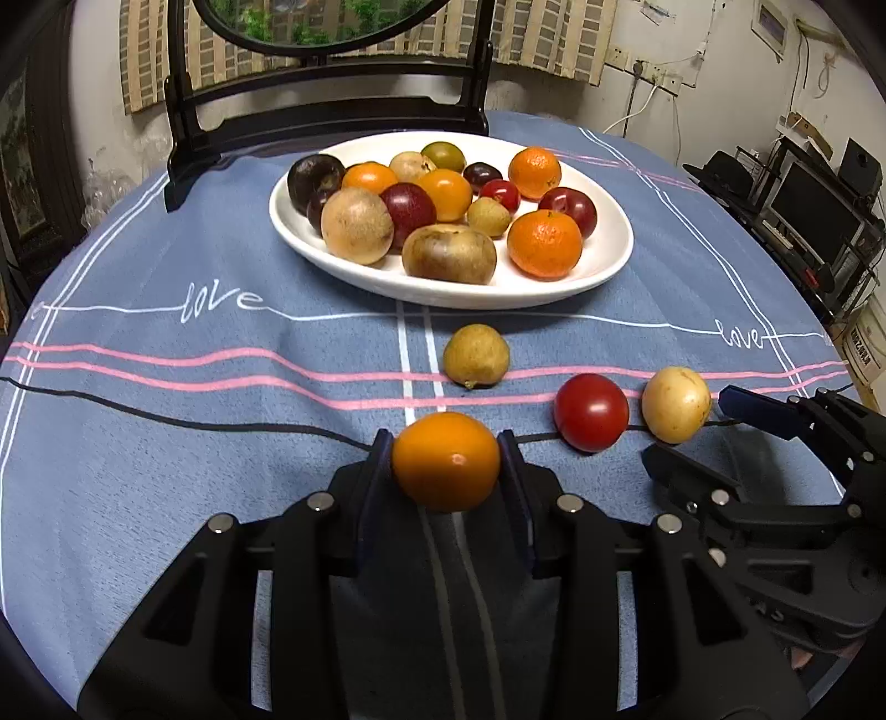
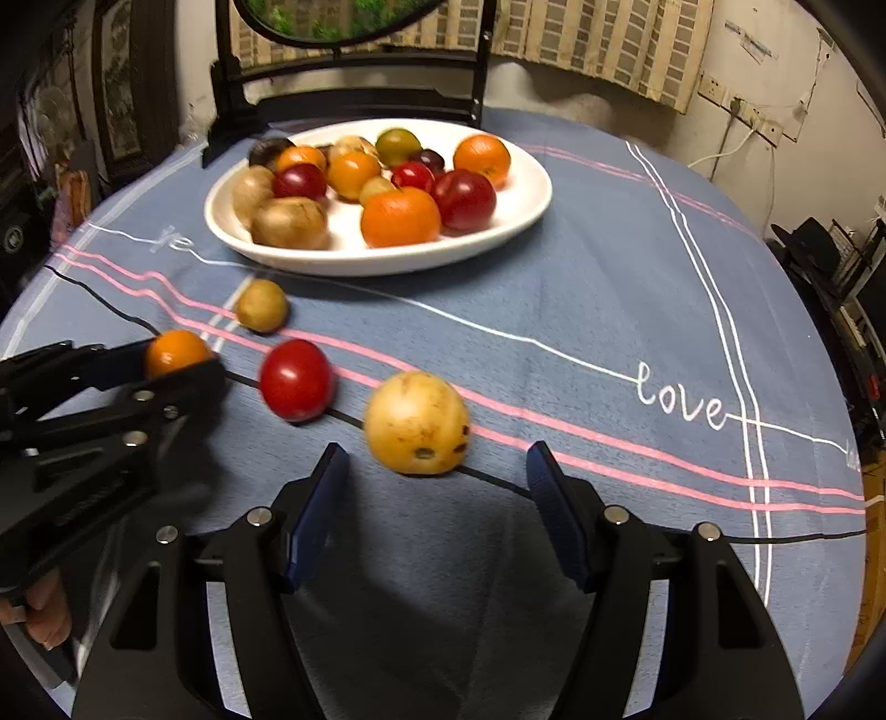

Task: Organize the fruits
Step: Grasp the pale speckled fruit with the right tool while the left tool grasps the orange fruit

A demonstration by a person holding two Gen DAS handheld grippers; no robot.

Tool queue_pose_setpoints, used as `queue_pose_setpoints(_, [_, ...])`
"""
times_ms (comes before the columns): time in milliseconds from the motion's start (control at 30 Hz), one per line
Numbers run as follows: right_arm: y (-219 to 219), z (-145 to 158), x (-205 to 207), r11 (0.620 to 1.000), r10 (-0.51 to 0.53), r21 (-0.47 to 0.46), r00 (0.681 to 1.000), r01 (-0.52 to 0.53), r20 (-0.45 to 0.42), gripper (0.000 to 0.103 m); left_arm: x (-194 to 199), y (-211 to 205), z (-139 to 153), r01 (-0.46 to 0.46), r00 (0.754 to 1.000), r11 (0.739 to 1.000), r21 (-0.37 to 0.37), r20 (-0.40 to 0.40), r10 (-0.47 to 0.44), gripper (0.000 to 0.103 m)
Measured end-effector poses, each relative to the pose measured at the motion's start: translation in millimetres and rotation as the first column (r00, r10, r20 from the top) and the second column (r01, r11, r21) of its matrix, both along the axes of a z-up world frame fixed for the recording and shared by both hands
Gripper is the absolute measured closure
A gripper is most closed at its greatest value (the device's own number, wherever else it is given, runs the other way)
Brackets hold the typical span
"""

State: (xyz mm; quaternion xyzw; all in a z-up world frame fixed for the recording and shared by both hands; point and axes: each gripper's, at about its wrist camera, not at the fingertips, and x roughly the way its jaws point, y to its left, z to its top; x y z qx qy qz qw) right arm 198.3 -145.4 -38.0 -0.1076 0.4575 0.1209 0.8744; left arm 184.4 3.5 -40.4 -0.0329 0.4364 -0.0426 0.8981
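A lived-in home room. A round table (image 1: 166, 266) wears a blue "love" tablecloth; at twelve o'clock stand a dark wooden chair (image 1: 326, 105) and curtains (image 1: 554, 39); at two o'clock, wall sockets (image 1: 659, 77) and a cluttered computer desk (image 1: 803, 221).

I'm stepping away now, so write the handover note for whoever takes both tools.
Left tool: shut on the orange fruit, low over the cloth.
Right tool: open, empty, just short of the yellow fruit.
Loose on the tablecloth: yellow fruit, red fruit, small brown fruit.
Done: most fruits are on the white plate.
Left: plate the held one and the three loose.
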Motion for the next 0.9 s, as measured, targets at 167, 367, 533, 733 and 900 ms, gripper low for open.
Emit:
queue_pose_setpoints(167, [1.8,-0.8,5.4,1.000,0.006,0.014,1.000,-0.006,0.016,0.047,0.4,-2.7,-2.6,0.003,1.000,1.000,0.020,-0.003,-0.003,0.064])
queue_pose_setpoints(367, [3.1,-0.4,3.7,0.998,0.021,0.053,1.000,-0.022,0.021,0.066,0.3,-3.8,-3.0,0.005,1.000,1.000,0.029,0.000,-0.005,0.064])
queue_pose_setpoints(533, [-8.7,3.4,1.9,0.995,-0.007,0.100,1.000,0.006,0.009,0.066,0.3,-4.4,-3.3,0.009,1.000,0.999,0.036,0.004,-0.009,0.063])
queue_pose_setpoints(733, [-12.1,11.5,-4.2,0.992,0.010,0.128,1.000,-0.013,0.022,0.066,0.8,-3.1,-3.5,0.005,1.000,1.000,0.021,0.004,-0.006,0.061])
queue_pose_setpoints(900, [-12.4,10.2,-4.3,0.991,0.023,0.134,1.000,-0.025,0.013,0.066,0.5,-7.1,-4.5,0.000,1.000,0.999,0.048,0.013,-0.001,0.065])
